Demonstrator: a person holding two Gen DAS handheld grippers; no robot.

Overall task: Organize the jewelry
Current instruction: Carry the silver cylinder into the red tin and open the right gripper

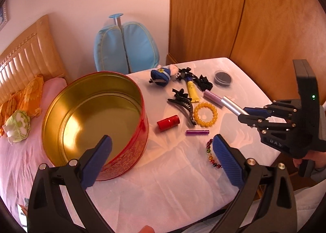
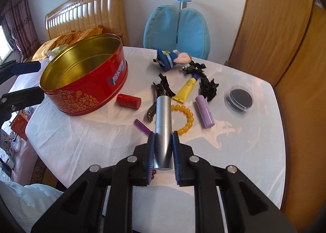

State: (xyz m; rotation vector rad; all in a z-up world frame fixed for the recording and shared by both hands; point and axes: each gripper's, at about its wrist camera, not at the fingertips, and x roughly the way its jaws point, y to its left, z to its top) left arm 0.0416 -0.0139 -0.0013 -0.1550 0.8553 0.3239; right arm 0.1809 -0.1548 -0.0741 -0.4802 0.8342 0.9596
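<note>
Two grippers are in play: my right gripper [image 2: 163, 149] clamps the silver tube [image 2: 162, 131] near its base, clear above the table [image 2: 254, 151]; my left gripper [image 1: 161, 155] stands wide and empty beside the red tin [image 1: 95, 123]. I judge the next step is carrying the tube left into the tin. I keep the grip firm, since smooth metal may slip, and pass above the yellow bead bracelet [image 2: 184, 117], black hair clip [image 2: 161, 90] and red cylinder [image 2: 128, 101]

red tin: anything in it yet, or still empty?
Empty. The red tin has no lid on, and both views show only bare gold floor inside; every item is outside it, on the table.
</note>
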